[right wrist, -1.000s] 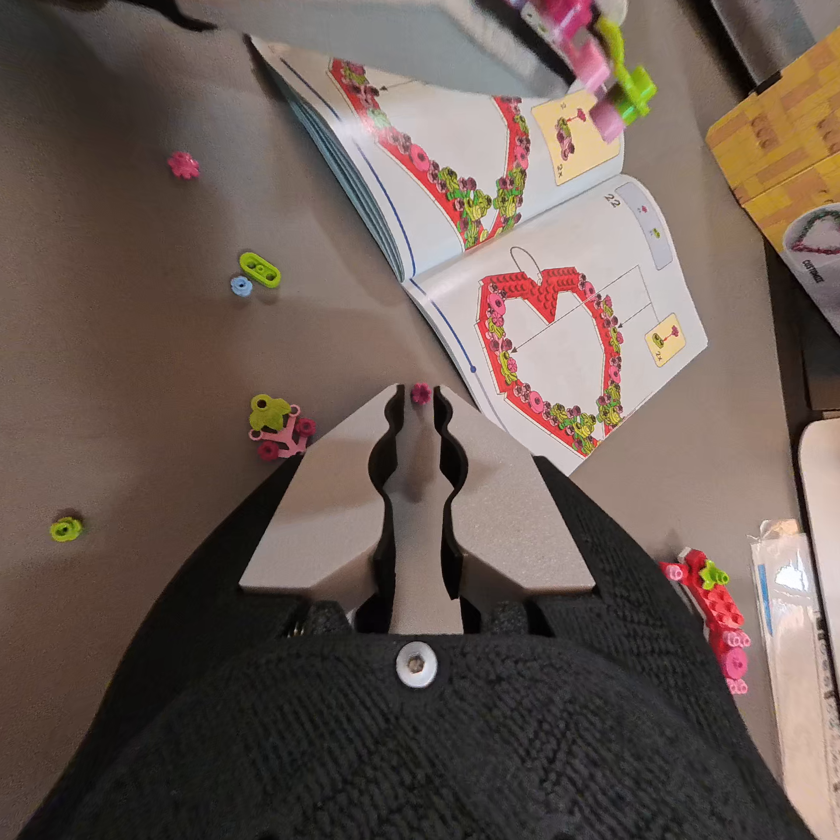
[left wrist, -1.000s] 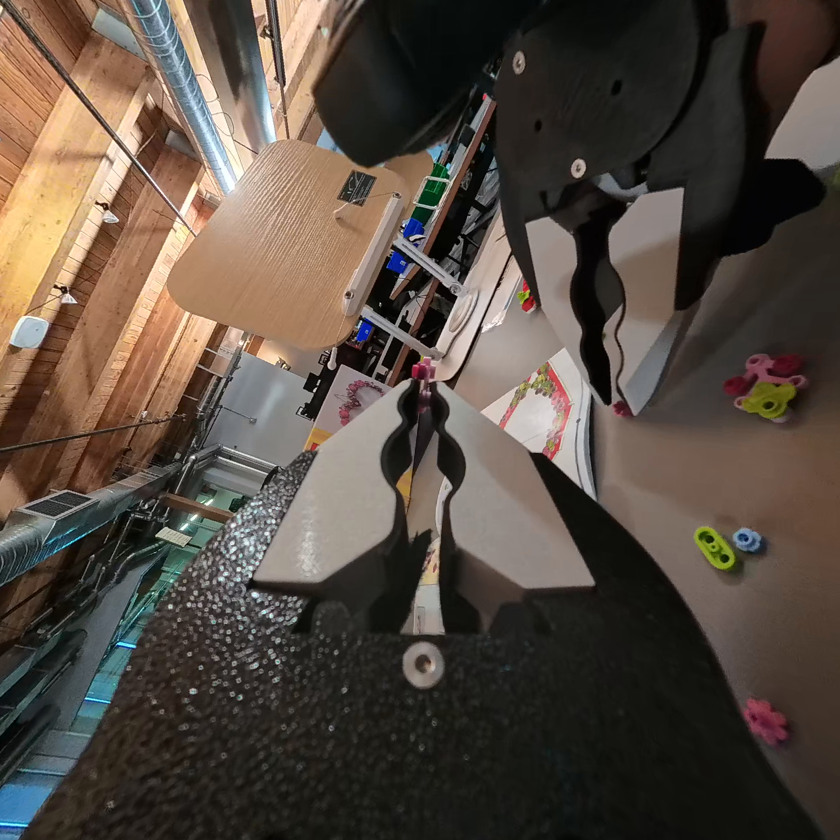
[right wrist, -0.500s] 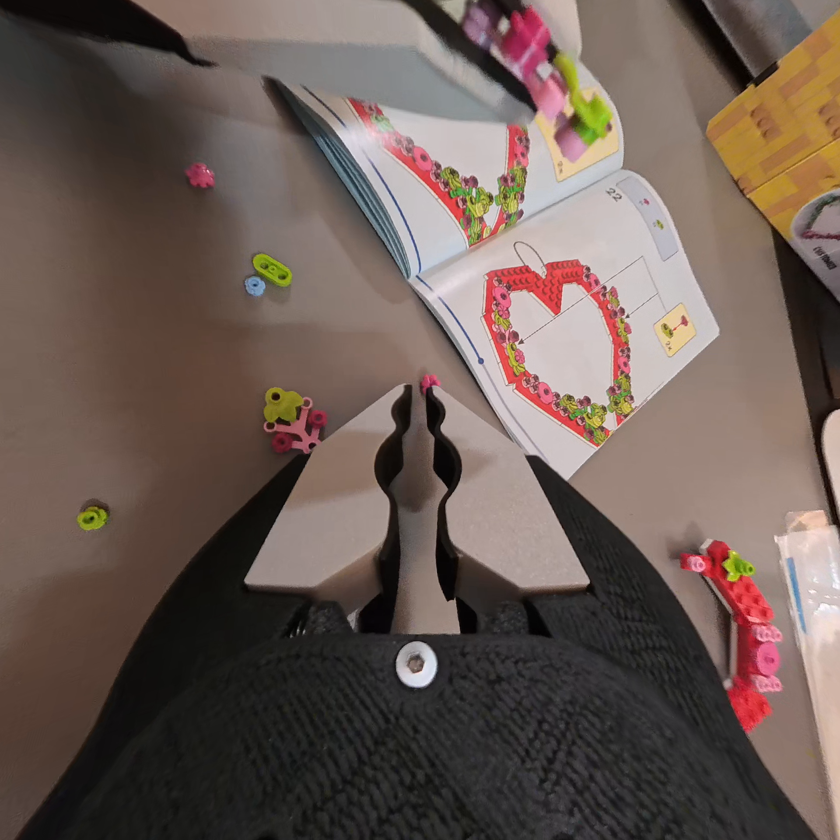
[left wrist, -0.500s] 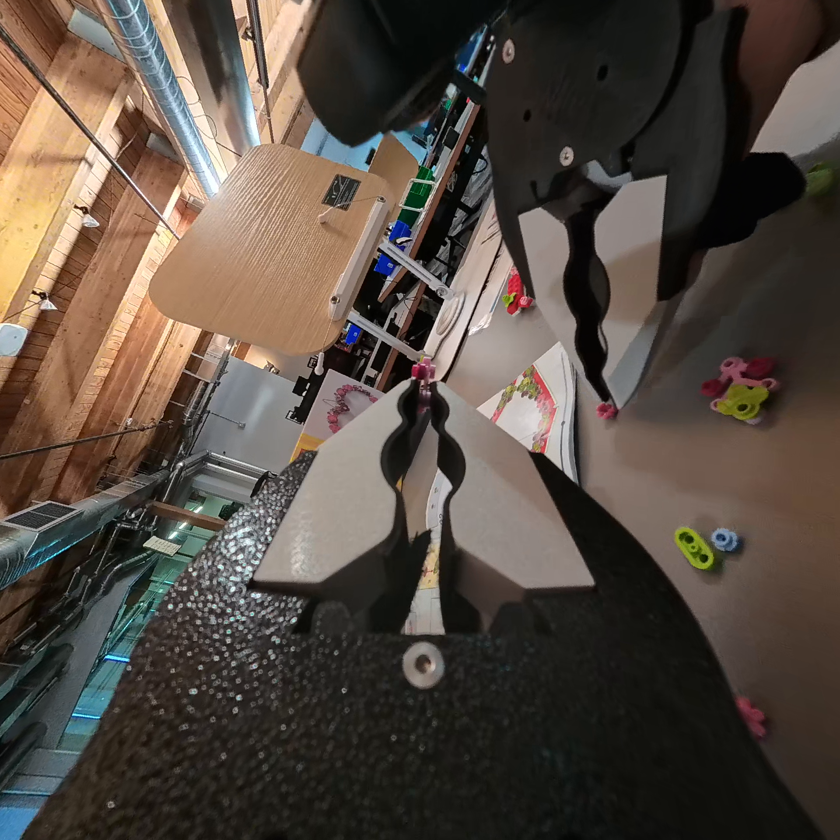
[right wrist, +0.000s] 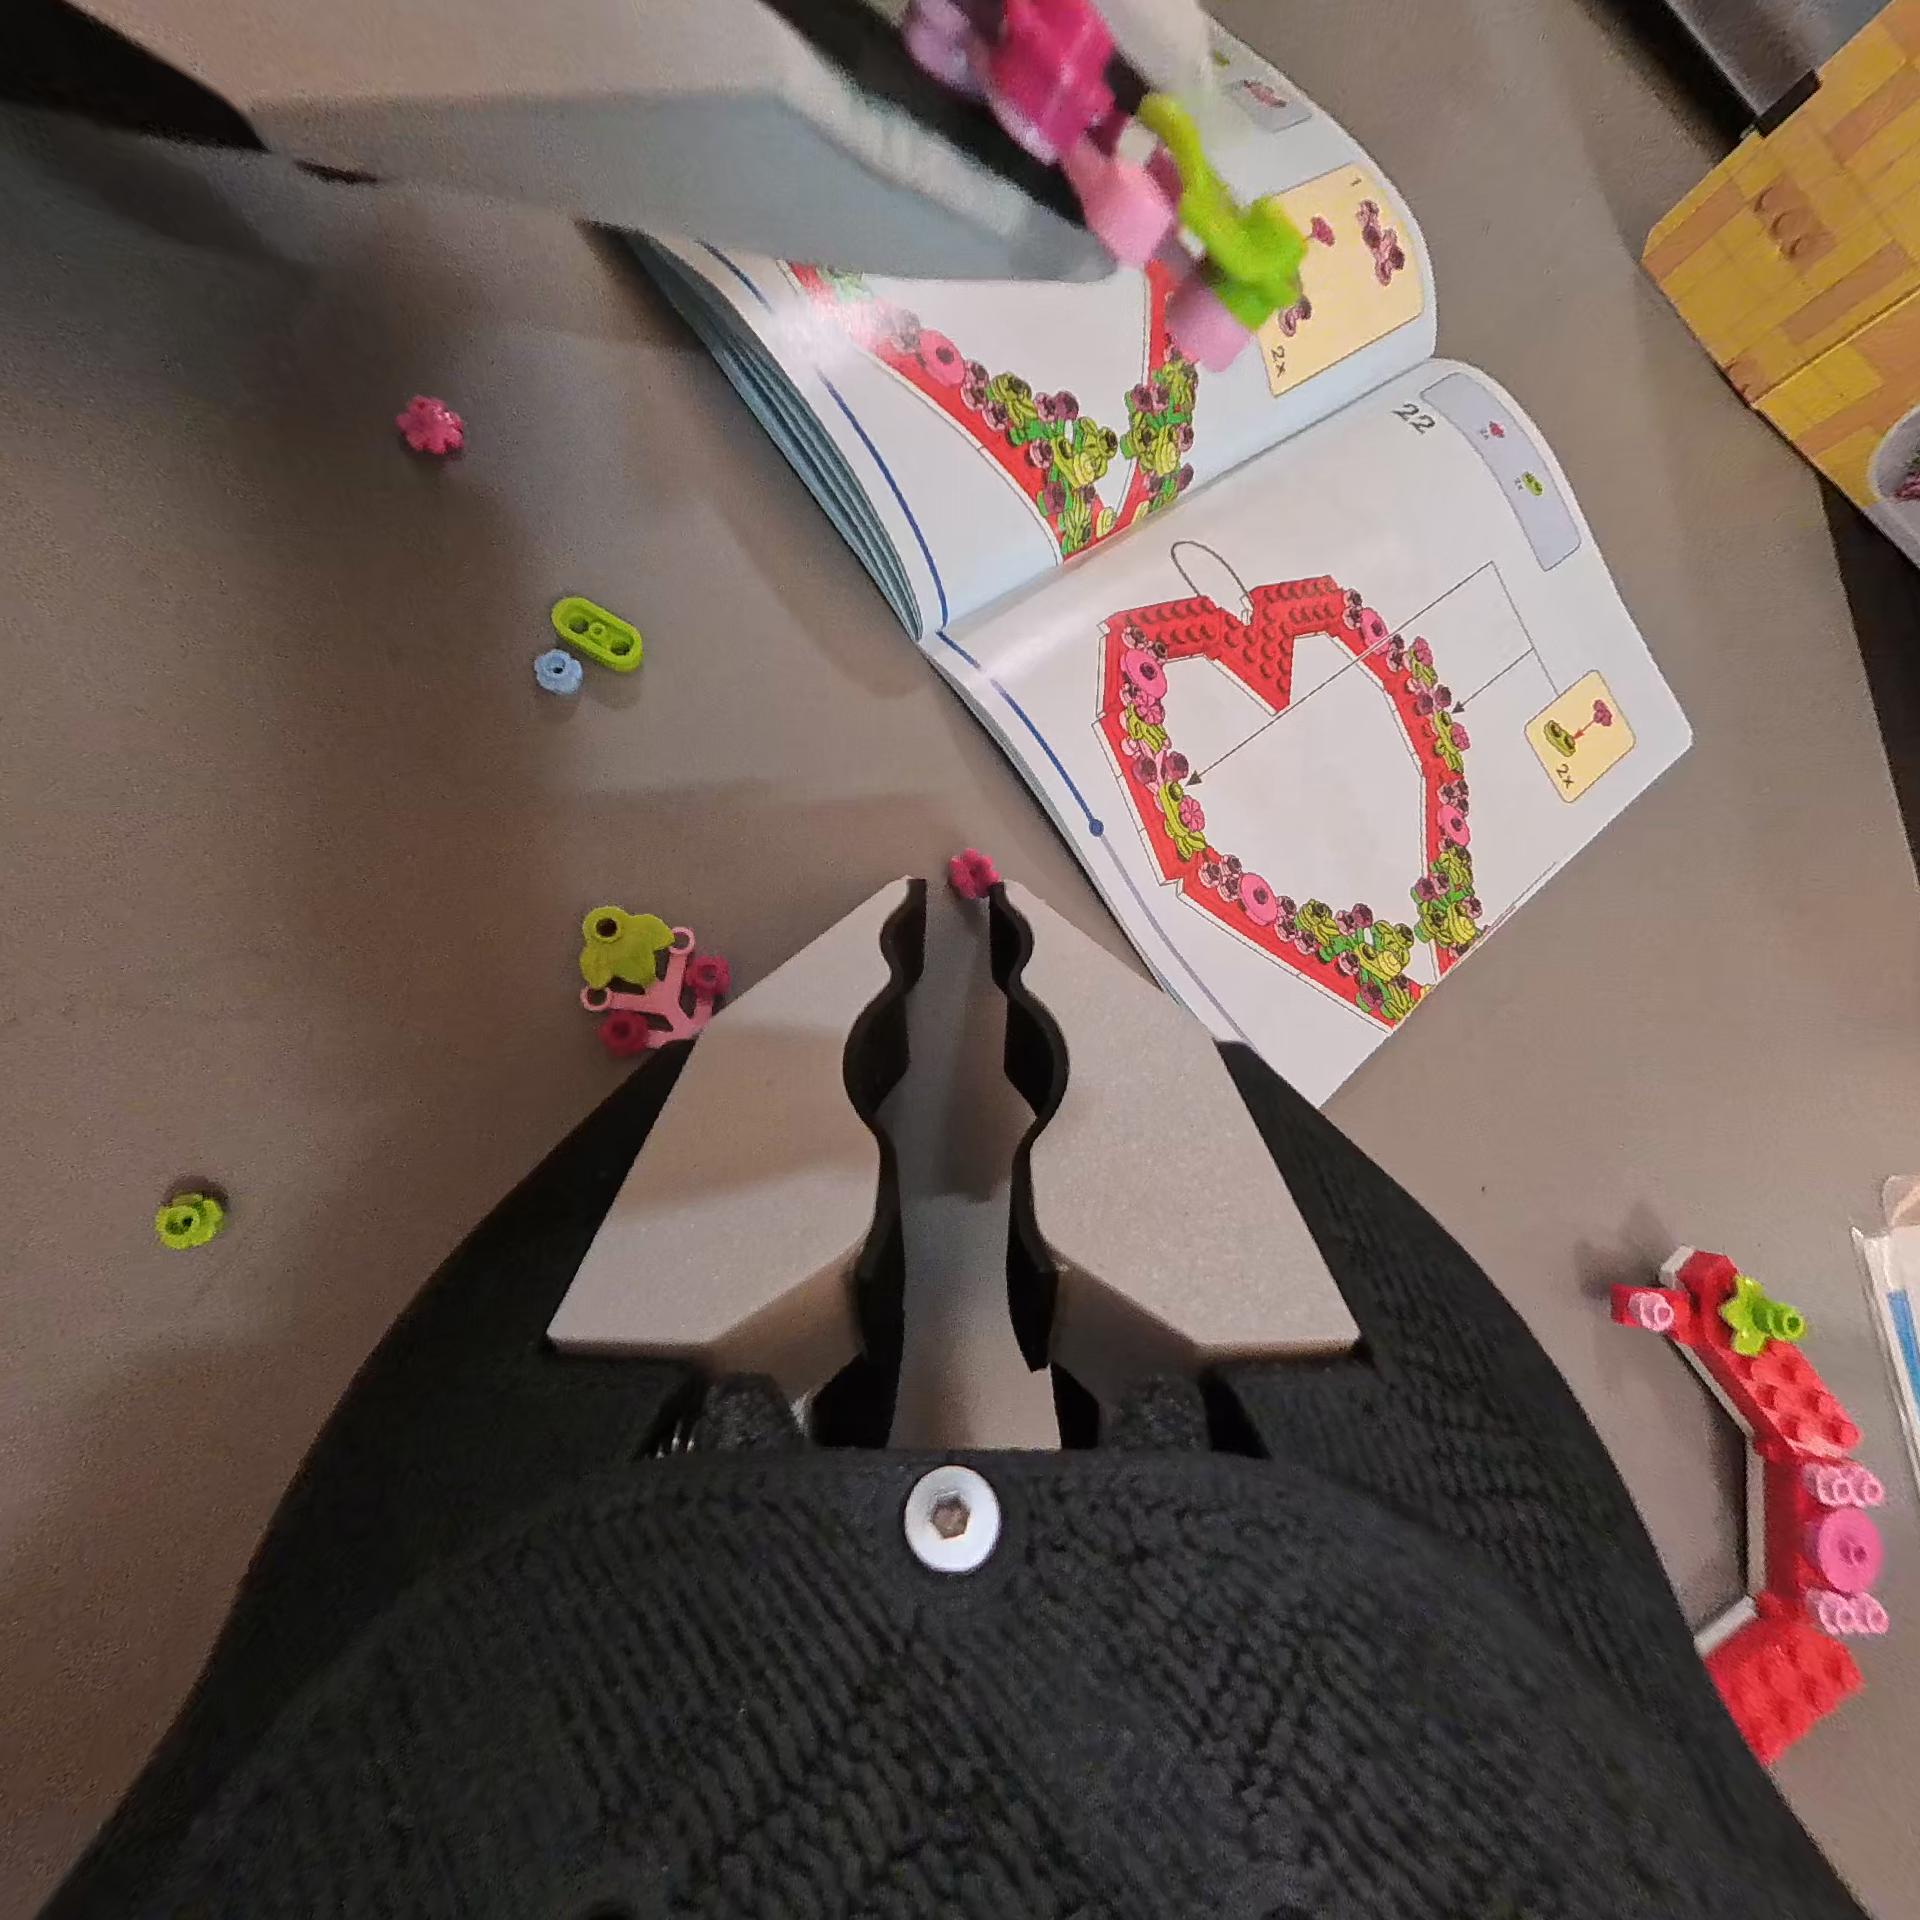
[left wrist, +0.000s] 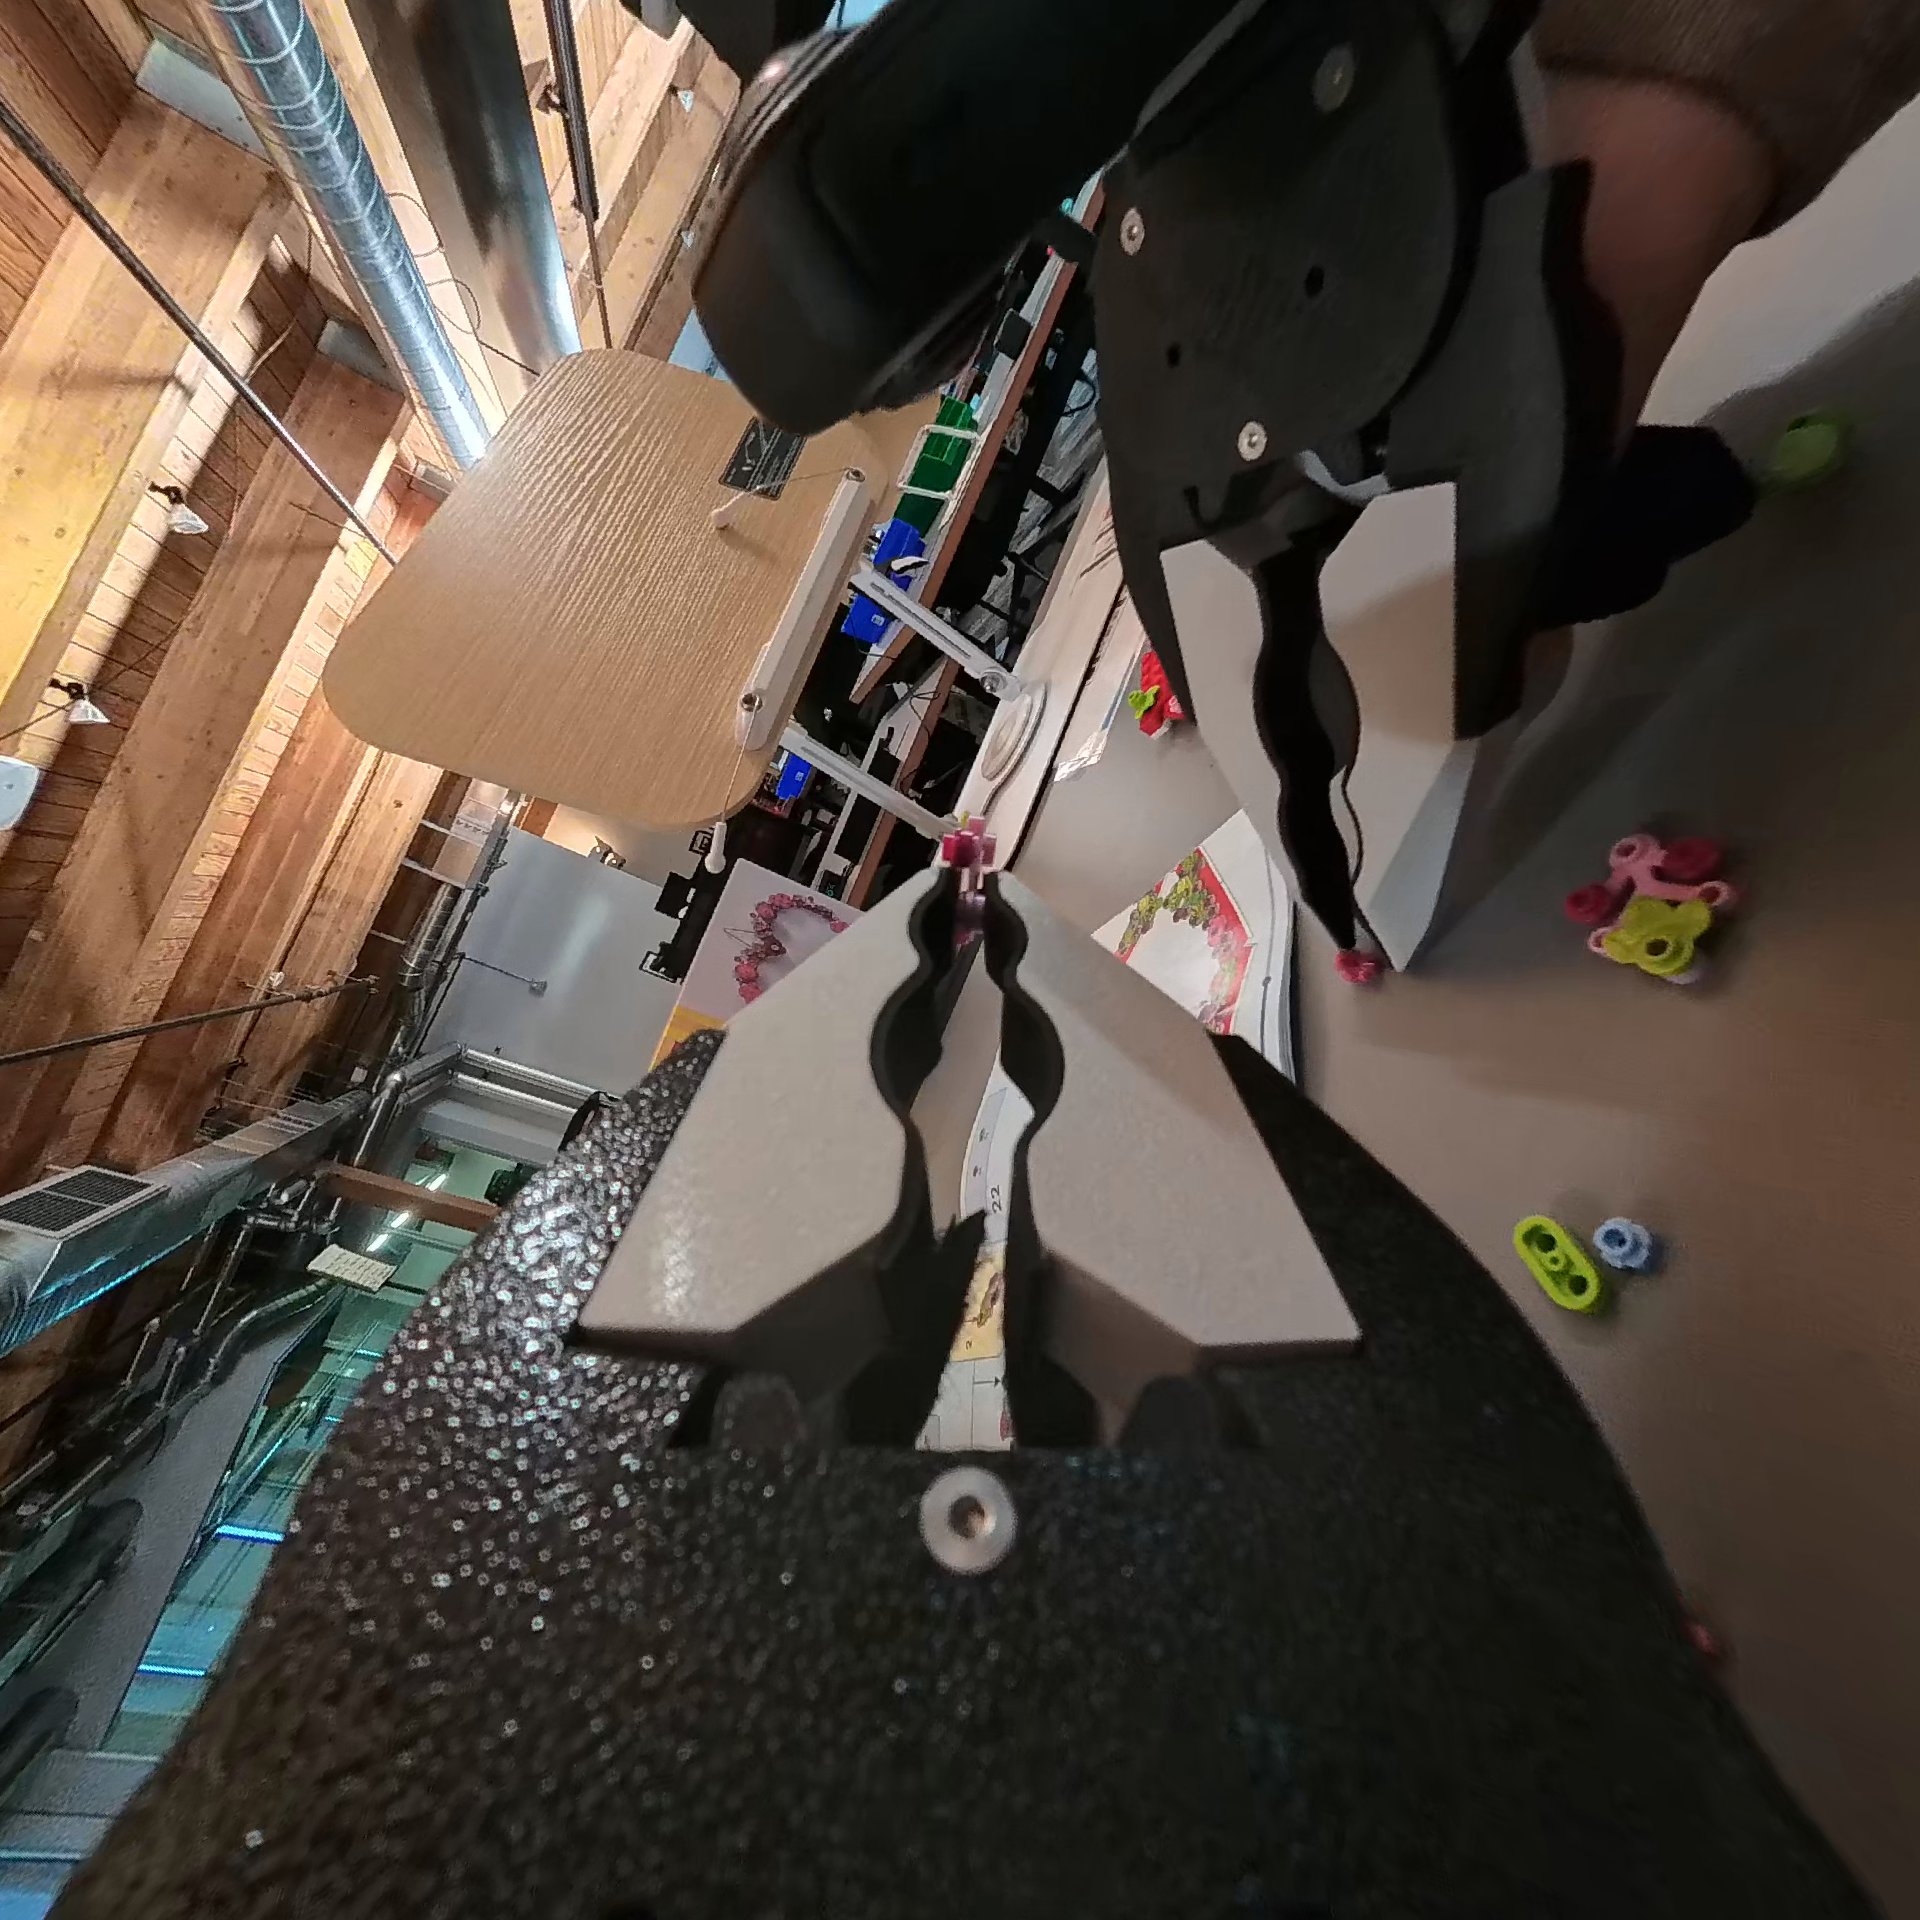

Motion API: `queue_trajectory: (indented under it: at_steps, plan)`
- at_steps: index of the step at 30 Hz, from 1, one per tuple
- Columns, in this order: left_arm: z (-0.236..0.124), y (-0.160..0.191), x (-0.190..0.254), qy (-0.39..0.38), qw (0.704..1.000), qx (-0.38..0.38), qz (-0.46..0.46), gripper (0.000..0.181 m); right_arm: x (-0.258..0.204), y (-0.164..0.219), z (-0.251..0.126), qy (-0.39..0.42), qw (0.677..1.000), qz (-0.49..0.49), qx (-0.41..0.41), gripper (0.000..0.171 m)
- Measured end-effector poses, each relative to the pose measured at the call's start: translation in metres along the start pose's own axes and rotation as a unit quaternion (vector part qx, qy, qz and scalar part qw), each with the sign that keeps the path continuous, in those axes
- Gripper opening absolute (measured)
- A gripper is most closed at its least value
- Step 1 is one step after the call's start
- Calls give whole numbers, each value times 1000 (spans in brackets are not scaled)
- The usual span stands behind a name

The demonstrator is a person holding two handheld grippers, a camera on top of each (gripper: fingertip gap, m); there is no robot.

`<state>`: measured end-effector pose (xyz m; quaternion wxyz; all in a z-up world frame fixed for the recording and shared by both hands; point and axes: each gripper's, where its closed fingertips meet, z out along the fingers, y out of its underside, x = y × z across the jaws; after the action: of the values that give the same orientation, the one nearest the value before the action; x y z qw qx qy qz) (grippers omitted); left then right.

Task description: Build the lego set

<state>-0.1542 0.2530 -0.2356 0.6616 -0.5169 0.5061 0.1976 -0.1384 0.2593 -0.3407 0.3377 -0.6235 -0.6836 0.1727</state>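
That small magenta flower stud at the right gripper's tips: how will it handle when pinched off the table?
The magenta flower stud is tiny against the right gripper, so probably very light and apt to skid or pop out. Its rounded petals give little flat grip. It lies on smooth grey table, so likely slides when nudged.

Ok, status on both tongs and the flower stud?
Left tongs shut on pink-and-green flower cluster, held over instruction booklet. Right tongs barely open, tips at magenta flower stud on table, not clamped. Nothing blocking.

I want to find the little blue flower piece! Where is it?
In the right wrist view, the blue flower piece lies on the grey table, left of the booklet, right beside the lime oval piece.
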Motion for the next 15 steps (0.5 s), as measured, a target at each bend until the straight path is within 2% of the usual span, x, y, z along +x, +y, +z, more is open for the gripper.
queue_trajectory:
  at_steps: [15]
  plan:
    - [1, -1, 4, 9, 1000, 0, 1, 2, 3, -3, 3, -10, 999, 36, 8, 15]
